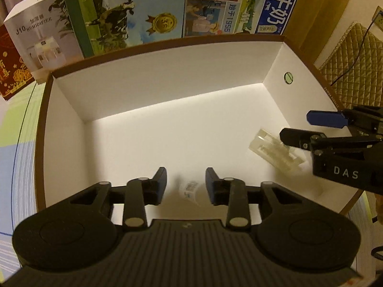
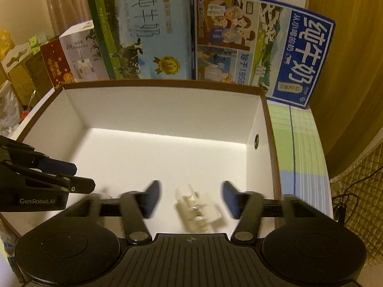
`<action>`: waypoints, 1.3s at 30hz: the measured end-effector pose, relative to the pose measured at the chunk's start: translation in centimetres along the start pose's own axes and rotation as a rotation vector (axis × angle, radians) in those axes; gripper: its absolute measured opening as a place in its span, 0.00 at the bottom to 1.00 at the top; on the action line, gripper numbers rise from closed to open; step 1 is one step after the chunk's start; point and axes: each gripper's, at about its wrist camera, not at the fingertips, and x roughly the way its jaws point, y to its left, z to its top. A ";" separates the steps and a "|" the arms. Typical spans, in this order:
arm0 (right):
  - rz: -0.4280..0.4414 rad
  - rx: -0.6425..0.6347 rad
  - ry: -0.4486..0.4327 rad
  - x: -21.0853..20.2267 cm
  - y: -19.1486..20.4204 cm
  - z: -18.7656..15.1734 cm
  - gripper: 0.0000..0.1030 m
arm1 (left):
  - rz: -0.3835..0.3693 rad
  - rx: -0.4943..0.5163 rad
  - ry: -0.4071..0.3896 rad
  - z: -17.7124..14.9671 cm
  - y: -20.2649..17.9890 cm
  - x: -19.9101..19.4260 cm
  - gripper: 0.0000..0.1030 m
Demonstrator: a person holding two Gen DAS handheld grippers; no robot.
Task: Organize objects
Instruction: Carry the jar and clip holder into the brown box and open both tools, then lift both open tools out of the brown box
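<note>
Progress is partial: inside the white box (image 1: pixel 167 100) your left gripper (image 1: pixel 186 186) and right gripper (image 2: pixel 190 199) both gape empty over a labelled item (image 1: pixel 189 189) and a clear plastic piece (image 2: pixel 197 209) lying on its floor.

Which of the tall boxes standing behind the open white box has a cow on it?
The green and light-blue milk box, just left of the blue cartoon-people milk box. The white humidifier box further left shows no cow.
</note>
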 end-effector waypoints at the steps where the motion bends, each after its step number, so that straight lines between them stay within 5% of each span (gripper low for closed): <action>1: 0.008 -0.002 -0.016 -0.3 -0.1 0.0 0.73 | -0.001 0.003 -0.003 0.0 0.0 -0.2 0.41; 16: 0.047 0.004 -0.058 -4.7 0.0 -1.4 0.81 | 0.010 0.002 -0.071 -1.1 0.5 -4.4 0.71; 39: 0.077 -0.019 -0.193 -14.7 2.8 -4.9 0.83 | -0.041 -0.040 -0.182 -6.4 -0.4 -14.4 0.73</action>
